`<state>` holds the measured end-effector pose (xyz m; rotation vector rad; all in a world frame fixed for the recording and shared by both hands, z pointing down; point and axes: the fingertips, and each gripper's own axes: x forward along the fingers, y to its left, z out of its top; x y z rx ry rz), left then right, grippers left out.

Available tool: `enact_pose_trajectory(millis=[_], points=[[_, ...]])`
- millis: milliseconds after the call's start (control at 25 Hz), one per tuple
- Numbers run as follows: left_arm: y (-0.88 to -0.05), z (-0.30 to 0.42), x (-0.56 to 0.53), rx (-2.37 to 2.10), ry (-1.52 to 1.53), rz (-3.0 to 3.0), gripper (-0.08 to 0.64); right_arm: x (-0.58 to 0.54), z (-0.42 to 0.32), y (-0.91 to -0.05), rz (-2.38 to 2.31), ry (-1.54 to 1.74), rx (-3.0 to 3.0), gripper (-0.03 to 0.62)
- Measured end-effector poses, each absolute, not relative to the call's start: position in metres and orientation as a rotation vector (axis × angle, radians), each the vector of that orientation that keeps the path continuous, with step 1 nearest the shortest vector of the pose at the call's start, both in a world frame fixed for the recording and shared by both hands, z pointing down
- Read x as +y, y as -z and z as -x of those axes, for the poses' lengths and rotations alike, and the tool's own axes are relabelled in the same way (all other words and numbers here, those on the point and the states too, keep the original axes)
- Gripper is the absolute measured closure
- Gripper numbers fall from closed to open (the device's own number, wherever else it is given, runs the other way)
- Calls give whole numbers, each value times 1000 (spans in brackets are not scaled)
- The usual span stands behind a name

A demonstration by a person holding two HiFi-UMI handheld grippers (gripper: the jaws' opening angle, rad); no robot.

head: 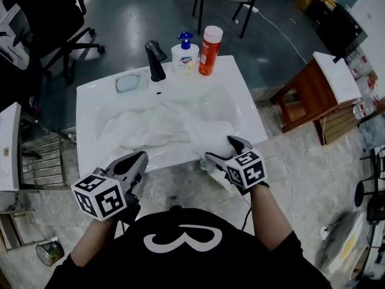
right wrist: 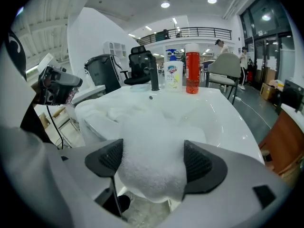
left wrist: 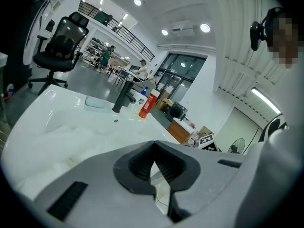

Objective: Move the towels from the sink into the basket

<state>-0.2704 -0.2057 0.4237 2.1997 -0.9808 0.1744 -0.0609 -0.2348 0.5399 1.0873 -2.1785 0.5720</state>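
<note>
Right gripper [head: 224,151] [right wrist: 152,163]: at the near right rim of the sink [head: 90,98], jaws clamped on a fold of white towel [head: 180,125] [right wrist: 149,146]; the terry pile fills the gap between both pads and bulges out below them.

Left gripper [head: 139,160] [left wrist: 153,159]: at the near left rim, jaw tips pressed together, nothing between them.

Towel: crumpled white mass lying across the basin, left to right; its right end is drawn up over the near edge into the right gripper.

Sink: white, rectangular, freestanding.

Far ledge of the sink, left to right:
- pale blue soap dish [head: 130,83]
- black faucet [head: 156,60]
- white pump bottle [head: 184,55] with blue top
- orange bottle [head: 210,50] with white cap, touching the pump bottle

Surroundings: black office chair [head: 51,17] at far left; wooden stand [head: 304,95] with white top, right of the sink.
</note>
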Motion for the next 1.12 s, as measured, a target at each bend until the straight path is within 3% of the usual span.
enact_pose_trajectory(millis=[120,280,480,1120], points=[[-420,267,-204,-977,-172,-2207,555,-235,59,-541,-1057,-571,-2160,212],[-419,260,-205,-975,-178,-2212,555,-236,57,-538,-1064,-576,-2161,330],[-423,246,-202,-986,-195,-2204,555,-235,55,-537,-1086,-596,-2192,413],[-407,209,-199,-1050,-195,-2154,555,-237,52,-504,-1045,-993,-2374,489]])
